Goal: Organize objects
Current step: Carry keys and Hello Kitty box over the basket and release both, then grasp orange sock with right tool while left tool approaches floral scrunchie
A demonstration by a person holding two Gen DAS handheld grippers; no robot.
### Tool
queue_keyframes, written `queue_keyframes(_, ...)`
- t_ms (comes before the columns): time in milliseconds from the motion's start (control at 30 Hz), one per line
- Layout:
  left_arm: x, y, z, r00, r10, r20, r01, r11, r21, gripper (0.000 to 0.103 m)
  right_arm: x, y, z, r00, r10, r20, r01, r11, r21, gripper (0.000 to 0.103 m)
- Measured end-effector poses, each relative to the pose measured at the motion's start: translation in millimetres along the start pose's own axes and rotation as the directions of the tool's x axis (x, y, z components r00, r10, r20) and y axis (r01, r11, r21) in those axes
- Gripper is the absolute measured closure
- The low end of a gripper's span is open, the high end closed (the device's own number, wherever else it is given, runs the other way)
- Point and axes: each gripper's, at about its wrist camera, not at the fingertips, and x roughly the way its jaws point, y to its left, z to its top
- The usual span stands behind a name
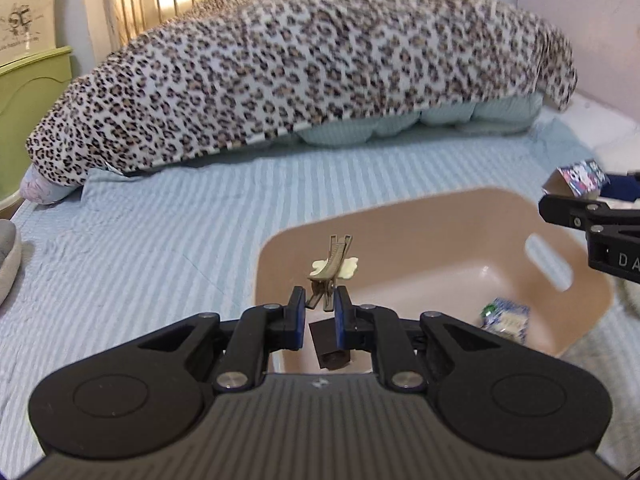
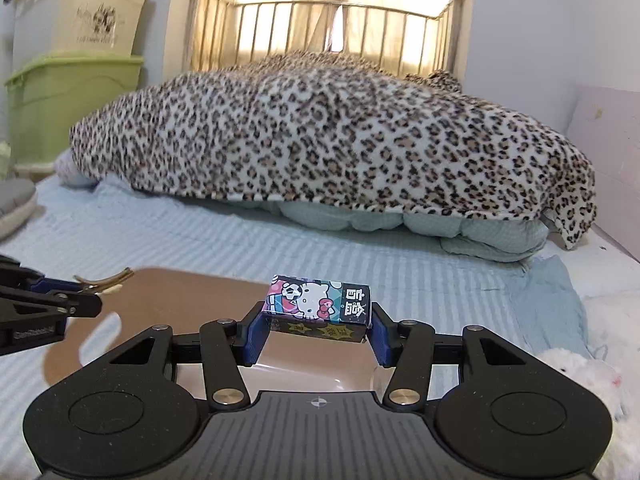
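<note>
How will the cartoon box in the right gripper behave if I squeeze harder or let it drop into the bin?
The cartoon box looks like thin printed card, so probably light and crushable; the right gripper holds it by its ends. Its flat faces suggest it would land in the pink bin without rolling.

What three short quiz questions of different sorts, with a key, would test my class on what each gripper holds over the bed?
1. True or false: the left gripper is shut on an olive-brown plastic hair clip with a cream bow.
2. What does the right gripper hold? A) a spoon B) a small cartoon-cat printed cardboard box C) nothing
3. Fill in: the pinkish-tan plastic tub with a slot handle rests on the pale blue striped ____.

Key: 1 true; 2 B; 3 bedsheet.
</note>
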Motion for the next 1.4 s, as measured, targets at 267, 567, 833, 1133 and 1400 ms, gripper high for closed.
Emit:
queue_keyframes(267, 44, -2, -18, 0.991, 0.02, -0.13, -0.021, 1.0, -0.005, 0.087, 50, 24, -23, 0.988, 0.006, -0.156, -0.02, 0.996, -0.091, 0.055)
queue_keyframes(567, 27, 8, -15, 0.991, 0.03, -0.131, -0.036, 0.998, -0.044, 0.052, 41, 24, -28, 0.986, 0.005, -0.168, -0.018, 0.997, -0.077, 0.031)
queue_keyframes(833, -22, 8, -11, 0.996, 0.031, -0.086, -0.035, 0.998, -0.045, 0.023, -17, 15, -13, 0.995, 0.021, -0.099, -0.025, 0.999, -0.042, 0.013)
queue_keyframes(1133, -69, 21, -43, 0.994, 0.028, -0.108, -0.034, 0.998, -0.05, 0.019, -67, 28, -39, 0.99, 0.048, -0.133, -0.058, 0.996, -0.072, 0.007)
queue_keyframes(1400, -66, 28, -92, 0.979, 0.035, -0.202, -0.044, 0.998, -0.039, 0.016, -69, 49, -82, 0.972, 0.07, -0.223, -0.086, 0.994, -0.063, 0.007)
